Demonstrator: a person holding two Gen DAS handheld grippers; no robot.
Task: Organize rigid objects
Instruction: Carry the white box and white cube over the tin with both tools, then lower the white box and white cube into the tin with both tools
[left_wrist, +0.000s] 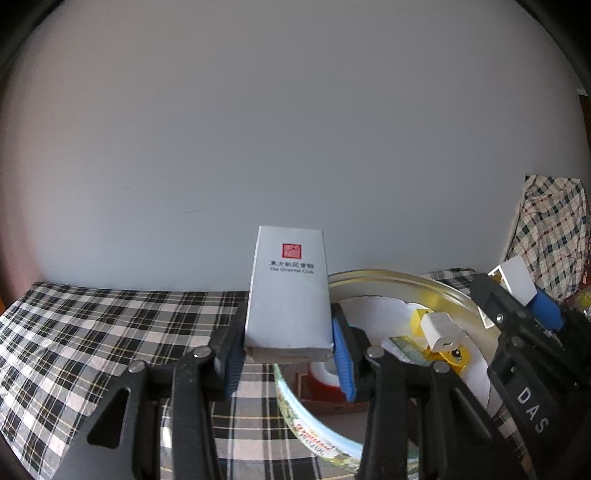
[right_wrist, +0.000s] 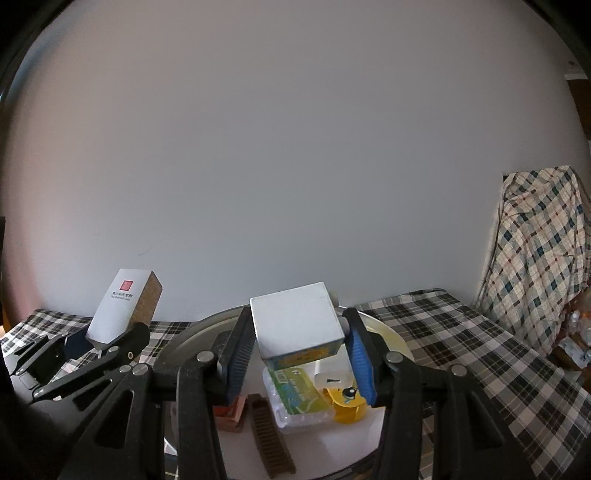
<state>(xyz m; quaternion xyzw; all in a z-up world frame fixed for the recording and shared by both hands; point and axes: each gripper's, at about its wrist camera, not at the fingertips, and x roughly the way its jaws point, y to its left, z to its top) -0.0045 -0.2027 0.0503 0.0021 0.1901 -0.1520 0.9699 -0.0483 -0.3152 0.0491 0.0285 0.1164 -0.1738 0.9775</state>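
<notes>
The left claw (left_wrist: 290, 345) is pinching a tall white matchbox-like box (left_wrist: 290, 291) with a red seal and dark lettering on its face, its blue pads pressing on the box's two lower sides and the box standing nearly upright above the checked cloth of the table (left_wrist: 110, 332). Seen from the right wrist view, this same box (right_wrist: 122, 306) is leaning slightly and is showing a brown side. The right claw (right_wrist: 295, 356) is pinching a squat white box (right_wrist: 297, 325) with a coloured printed band along its lower edge, and is holding it above a round tin (right_wrist: 388, 332). The tin (left_wrist: 406, 280) is sitting on the table, just beside the left claw. Inside the tin are lying a white charger plug (right_wrist: 332, 376), a yellow plastic piece (right_wrist: 347, 406), a clear packet with a green label (right_wrist: 295, 398), a brown comb-like strip (right_wrist: 269, 439) and a small reddish-brown block (right_wrist: 232, 413). A plaid cloth (right_wrist: 539, 258) is hanging over something at the right edge, against the plain pale wall (right_wrist: 295, 147).
</notes>
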